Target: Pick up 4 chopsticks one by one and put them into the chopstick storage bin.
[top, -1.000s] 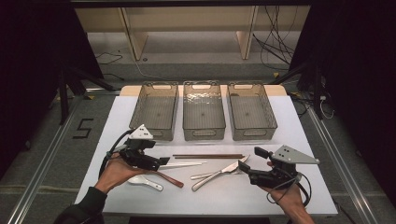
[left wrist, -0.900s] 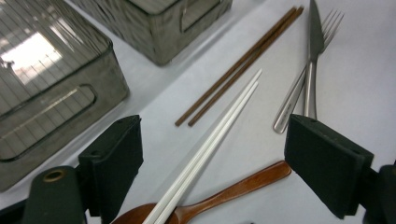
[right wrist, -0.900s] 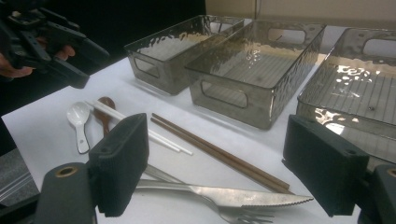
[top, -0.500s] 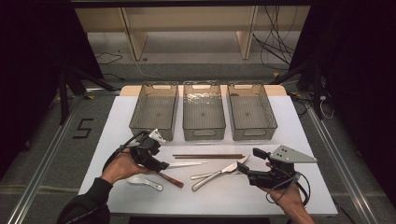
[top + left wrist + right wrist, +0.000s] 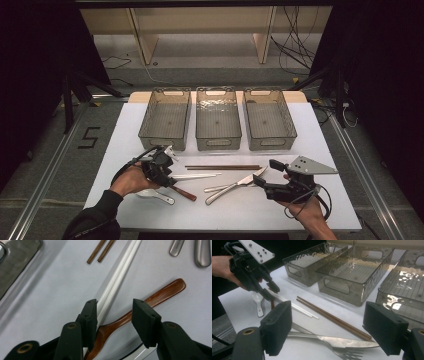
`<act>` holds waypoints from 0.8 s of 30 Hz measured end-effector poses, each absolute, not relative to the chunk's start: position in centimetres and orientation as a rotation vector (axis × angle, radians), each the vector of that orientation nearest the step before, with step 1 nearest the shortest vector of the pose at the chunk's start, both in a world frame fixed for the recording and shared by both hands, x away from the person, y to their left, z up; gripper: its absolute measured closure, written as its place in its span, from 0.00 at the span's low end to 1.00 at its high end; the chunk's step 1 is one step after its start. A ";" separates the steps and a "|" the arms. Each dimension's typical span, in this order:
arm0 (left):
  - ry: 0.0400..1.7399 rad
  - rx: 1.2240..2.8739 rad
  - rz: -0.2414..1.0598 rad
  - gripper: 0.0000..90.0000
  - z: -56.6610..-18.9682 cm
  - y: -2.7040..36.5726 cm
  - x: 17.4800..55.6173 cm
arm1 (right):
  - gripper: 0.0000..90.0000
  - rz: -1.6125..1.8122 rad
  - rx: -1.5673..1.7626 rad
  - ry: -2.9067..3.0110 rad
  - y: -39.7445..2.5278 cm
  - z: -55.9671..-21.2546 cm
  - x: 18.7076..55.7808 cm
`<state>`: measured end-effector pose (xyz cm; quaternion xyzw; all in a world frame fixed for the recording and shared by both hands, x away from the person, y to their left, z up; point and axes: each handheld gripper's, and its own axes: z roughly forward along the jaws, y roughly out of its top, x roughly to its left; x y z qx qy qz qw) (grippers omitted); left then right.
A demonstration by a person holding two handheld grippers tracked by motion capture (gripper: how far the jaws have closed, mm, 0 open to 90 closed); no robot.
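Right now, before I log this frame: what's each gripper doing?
Left gripper: open, jaws down over the white chopsticks and wooden spoon, gripping nothing.
Right gripper: open, empty, above the knife.

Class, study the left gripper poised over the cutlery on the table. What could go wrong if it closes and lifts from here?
1. The left gripper is open over both the white chopsticks and the wooden spoon, which cross there; closing could catch both or pinch neither cleanly.
2. The chopsticks are thin and lie side by side; one may slip free and roll.
3. The white spoon lies close beside the gripper and could get nudged.
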<state>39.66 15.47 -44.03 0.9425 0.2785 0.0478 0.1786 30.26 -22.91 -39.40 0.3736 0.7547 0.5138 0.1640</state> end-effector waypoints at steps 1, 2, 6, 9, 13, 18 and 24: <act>0.782 2.668 0.129 0.62 -44.1 15.5 39.7 | 0.27 1.465 1.065 2.151 -22.9 -39.4 30.3; 0.773 2.675 0.128 0.65 -44.2 15.5 39.7 | 0.27 1.467 1.065 2.153 -22.9 -39.4 30.3; 0.764 2.681 0.127 0.67 -44.5 15.3 39.7 | 0.27 1.466 1.069 2.157 -22.9 -39.4 30.3; 0.750 2.696 0.126 0.70 -44.6 15.2 39.8 | 0.27 1.467 1.070 2.161 -22.9 -39.4 30.3; 0.742 2.702 0.122 0.71 -44.9 15.1 39.8 | 0.28 1.469 1.070 2.164 -22.9 -39.5 30.3; 0.736 2.723 0.102 0.74 -45.1 14.9 39.8 | 0.28 1.470 1.066 2.170 -22.9 -39.5 30.4; 0.732 2.722 0.117 0.75 -44.9 14.8 39.9 | 0.28 1.474 1.066 2.173 -22.9 -39.5 30.4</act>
